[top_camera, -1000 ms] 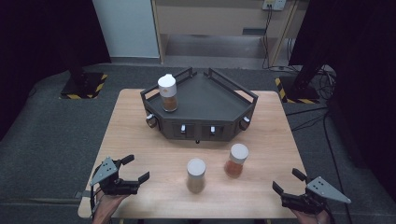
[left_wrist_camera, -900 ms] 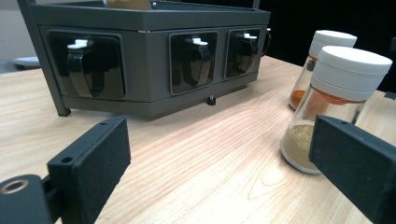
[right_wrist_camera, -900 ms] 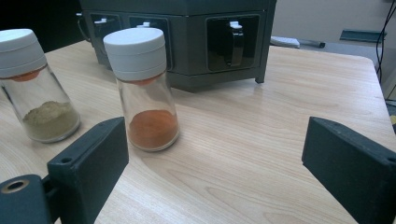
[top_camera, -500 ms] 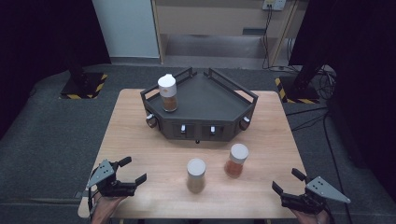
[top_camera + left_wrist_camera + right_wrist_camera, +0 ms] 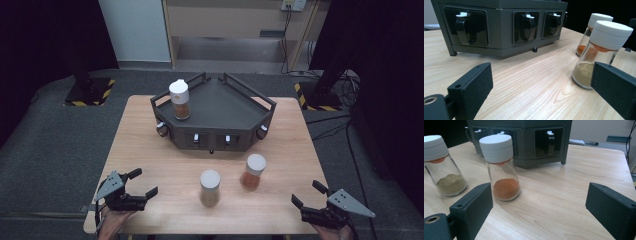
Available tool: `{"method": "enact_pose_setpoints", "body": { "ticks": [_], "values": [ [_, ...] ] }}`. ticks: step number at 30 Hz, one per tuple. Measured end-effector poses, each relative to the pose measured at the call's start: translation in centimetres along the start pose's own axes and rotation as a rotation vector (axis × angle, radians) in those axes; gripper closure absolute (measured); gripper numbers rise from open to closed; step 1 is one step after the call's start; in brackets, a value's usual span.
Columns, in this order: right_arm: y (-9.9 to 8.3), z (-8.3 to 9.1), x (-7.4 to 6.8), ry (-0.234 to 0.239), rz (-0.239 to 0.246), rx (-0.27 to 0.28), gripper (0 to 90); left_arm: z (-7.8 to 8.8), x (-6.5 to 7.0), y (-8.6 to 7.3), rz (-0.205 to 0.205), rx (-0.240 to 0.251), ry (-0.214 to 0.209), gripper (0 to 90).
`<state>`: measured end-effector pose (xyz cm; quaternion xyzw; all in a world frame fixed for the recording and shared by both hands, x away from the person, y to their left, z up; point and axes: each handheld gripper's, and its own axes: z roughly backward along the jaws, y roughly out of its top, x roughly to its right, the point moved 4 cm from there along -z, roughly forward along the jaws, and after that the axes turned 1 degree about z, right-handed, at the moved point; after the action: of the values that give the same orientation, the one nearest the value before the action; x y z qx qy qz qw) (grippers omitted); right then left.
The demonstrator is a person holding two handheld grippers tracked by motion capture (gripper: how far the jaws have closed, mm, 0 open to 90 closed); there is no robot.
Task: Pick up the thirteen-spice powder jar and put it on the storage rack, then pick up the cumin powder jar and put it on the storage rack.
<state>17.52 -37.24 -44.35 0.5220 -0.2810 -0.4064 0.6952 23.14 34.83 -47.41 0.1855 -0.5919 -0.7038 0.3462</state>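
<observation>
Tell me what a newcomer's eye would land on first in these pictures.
First the dark angular rack at the far middle of the wooden table, a white-capped spice jar standing at its left corner. Then two more jars in front: the tan-powder jar and the orange-powder jar. Both tongs, left and right, wait open at the near corners.

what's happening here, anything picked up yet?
Not yet. A person holds the left gripper and right gripper at the near table edge, fingers open, nothing held. Two spice jars stand on the table: a tan-powder jar and an orange-powder jar. A third jar already sits on the dark rack.
</observation>
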Motion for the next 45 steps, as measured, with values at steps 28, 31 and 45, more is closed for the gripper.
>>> {"method": "enact_pose_setpoints", "body": {
  "ticks": [28,31,45],
  "values": [
    [0.3,-0.3,0.2,0.012,-0.023,-0.013,7.9,-0.2,0.0,0.1,0.007,-0.016,-0.018,2.4],
    [0.7,-0.3,0.2,0.014,-0.028,-0.019,7.9,-0.4,0.0,0.2,0.006,-0.028,-0.026,2.4],
    [3.4,-1.3,-0.7,0.100,-0.012,-0.007,7.7,-0.5,-0.1,0.2,0.009,-0.036,-0.031,2.3]
  ]
}}
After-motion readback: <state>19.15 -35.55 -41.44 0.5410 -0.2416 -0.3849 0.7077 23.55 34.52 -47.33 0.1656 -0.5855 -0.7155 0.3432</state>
